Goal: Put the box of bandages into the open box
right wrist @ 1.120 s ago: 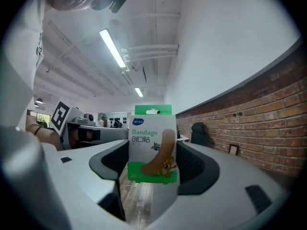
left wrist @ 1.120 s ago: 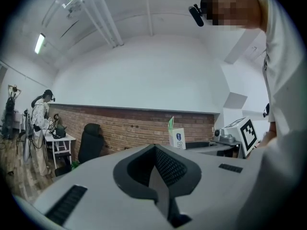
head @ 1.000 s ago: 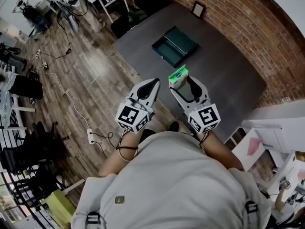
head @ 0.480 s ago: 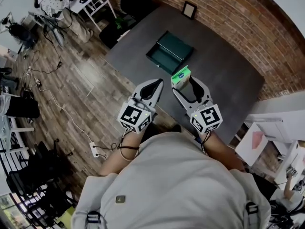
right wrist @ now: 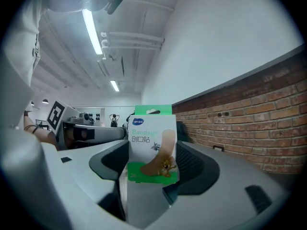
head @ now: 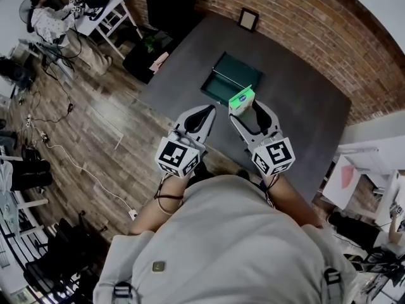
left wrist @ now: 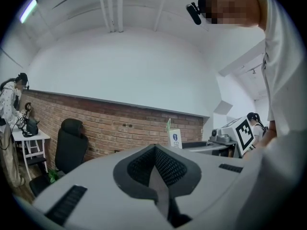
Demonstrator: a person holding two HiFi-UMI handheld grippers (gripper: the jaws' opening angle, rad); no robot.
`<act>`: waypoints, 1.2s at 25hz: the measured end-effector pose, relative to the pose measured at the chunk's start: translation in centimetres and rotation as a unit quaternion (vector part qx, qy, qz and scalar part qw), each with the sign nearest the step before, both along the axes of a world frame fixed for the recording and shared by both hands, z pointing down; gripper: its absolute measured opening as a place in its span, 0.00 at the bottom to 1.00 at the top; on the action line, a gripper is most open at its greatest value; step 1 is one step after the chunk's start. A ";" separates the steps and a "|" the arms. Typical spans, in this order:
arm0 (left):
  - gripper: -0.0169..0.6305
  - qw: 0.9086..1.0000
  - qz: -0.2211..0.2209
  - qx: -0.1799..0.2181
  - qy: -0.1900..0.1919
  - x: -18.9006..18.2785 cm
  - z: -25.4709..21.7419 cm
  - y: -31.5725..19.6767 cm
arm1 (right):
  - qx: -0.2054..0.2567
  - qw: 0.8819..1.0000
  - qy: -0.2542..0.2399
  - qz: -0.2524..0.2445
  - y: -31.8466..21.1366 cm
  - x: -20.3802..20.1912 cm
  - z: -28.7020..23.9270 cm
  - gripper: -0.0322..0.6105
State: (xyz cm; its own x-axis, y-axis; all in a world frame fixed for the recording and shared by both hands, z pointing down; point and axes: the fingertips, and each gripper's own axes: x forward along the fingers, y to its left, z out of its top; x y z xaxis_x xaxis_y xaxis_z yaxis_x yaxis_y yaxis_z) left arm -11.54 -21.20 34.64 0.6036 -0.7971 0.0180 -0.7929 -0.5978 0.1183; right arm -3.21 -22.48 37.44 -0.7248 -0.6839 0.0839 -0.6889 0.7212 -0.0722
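A green and white box of bandages [head: 242,99] [right wrist: 152,150] stands upright between the jaws of my right gripper [head: 249,108] [right wrist: 158,176], which is shut on it. Just beyond it in the head view, the open dark green box [head: 231,78] lies on the grey table [head: 304,113] with its lid flat. My left gripper [head: 201,116] [left wrist: 156,169] is held beside the right one, over the table's near edge, jaws shut and nothing between them.
A small framed picture [head: 247,18] stands at the table's far edge against the brick wall [head: 316,37]. A black office chair [left wrist: 71,145] is off the table's left end. Wooden floor [head: 82,138] with cables lies to the left; a person sits at a white desk [head: 95,11].
The view has moved forward: the table and open box have come closer, and the bandage box in my right gripper now sits right at the open box's near edge. Both grippers keep their hold.
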 end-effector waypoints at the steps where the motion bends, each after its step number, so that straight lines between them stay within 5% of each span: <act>1: 0.05 1.000 0.006 -0.001 0.000 -0.8 0.0 -0.4 | 0.000 1.000 0.001 0.007 -0.4 -0.7 -0.1 0.52; 12: 0.05 0.999 0.050 -0.006 0.001 -6.5 1.1 -4.7 | -0.007 0.999 0.018 0.046 -3.9 -6.0 1.1 0.52; 30: 0.05 0.994 0.054 -0.098 -0.018 -3.9 10.3 -14.2 | -0.078 0.991 0.111 0.016 -15.2 -3.0 12.2 0.52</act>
State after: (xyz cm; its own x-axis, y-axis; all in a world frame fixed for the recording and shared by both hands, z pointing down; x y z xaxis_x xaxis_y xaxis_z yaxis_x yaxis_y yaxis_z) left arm -15.44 -35.37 44.95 0.6822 -0.7062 0.1895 -0.7307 -0.6488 0.2124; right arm -6.16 -37.66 49.61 -0.6549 -0.6719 0.3458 -0.7224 0.6910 -0.0256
